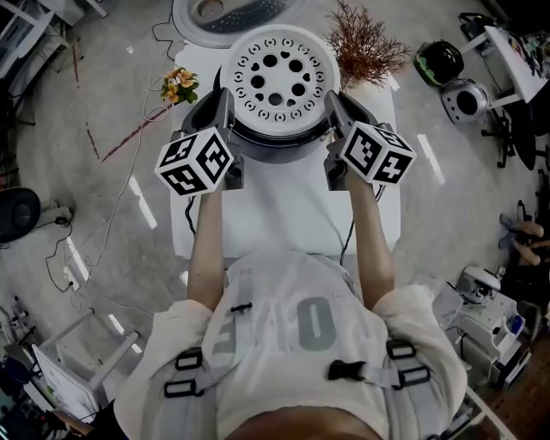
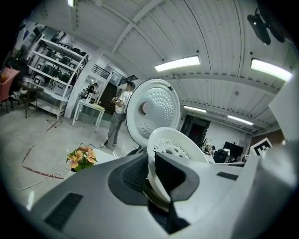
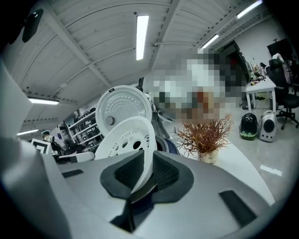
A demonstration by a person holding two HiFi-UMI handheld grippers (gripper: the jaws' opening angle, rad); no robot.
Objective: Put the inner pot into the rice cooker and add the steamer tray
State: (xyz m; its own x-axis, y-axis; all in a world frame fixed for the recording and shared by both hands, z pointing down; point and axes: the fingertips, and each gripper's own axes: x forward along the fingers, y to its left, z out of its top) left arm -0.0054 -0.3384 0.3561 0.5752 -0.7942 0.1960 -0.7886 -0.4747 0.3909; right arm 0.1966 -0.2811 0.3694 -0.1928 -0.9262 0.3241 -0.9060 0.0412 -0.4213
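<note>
Head view looks down on the cooker (image 1: pixel 277 153) at the far end of a white bench (image 1: pixel 275 215), with its lid (image 1: pixel 232 13) open behind it. The tray (image 1: pixel 279 76) covers the cooker's mouth, so whatever is inside is hidden. Only a dark rim shows under the tray's edge, and I cannot tell whether the tray rests on it or hangs just above. The tray is a round white disc with a raised rim, pierced by large round holes in the middle and smaller slots nearer the edge. The left gripper (image 1: pixel 223 101) pinches the tray's left rim, its fingers (image 2: pixel 133 175) closed on the edge. The right gripper (image 1: pixel 335 103) grips the opposite rim between its fingers (image 3: pixel 166 172). Flowers (image 1: pixel 179 84) sit just left of the cooker, and a dried plant (image 1: pixel 368 47) stands to its right.
</note>
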